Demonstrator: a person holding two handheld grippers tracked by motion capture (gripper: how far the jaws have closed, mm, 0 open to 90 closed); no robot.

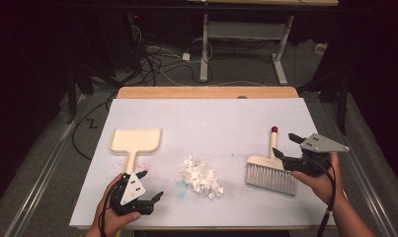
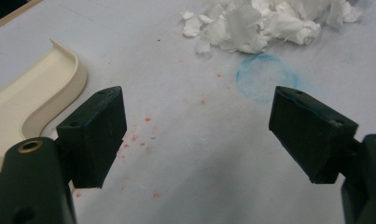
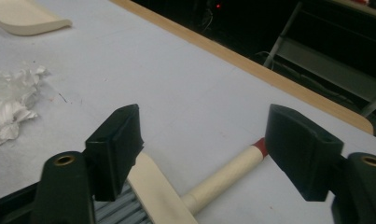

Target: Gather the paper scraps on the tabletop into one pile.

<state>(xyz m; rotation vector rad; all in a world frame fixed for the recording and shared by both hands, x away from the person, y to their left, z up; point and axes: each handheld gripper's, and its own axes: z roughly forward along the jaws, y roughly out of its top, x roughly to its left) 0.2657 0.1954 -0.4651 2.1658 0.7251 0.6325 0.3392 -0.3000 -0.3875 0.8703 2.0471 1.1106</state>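
A person at a white-covered table (image 1: 211, 118) holds two grippers, jaws wide on both, nothing in either. Left gripper (image 1: 152, 186) sits near the front edge, just beside the handle of a cream dustpan (image 1: 136, 140); in the left gripper view its jaws frame bare sheet w/ red specks and a blue ring mark (image 2: 265, 77), dustpan (image 2: 36, 100) off to one side. A pile of torn white paper (image 1: 201, 178) lies mid-table, between dustpan and brush. Right gripper (image 1: 287, 147) hovers over the brush (image 1: 270, 172), jaws either side of its cream, red-tipped handle (image 3: 225, 177) but not touching it. Brush lies flat at right, bristles toward the person.
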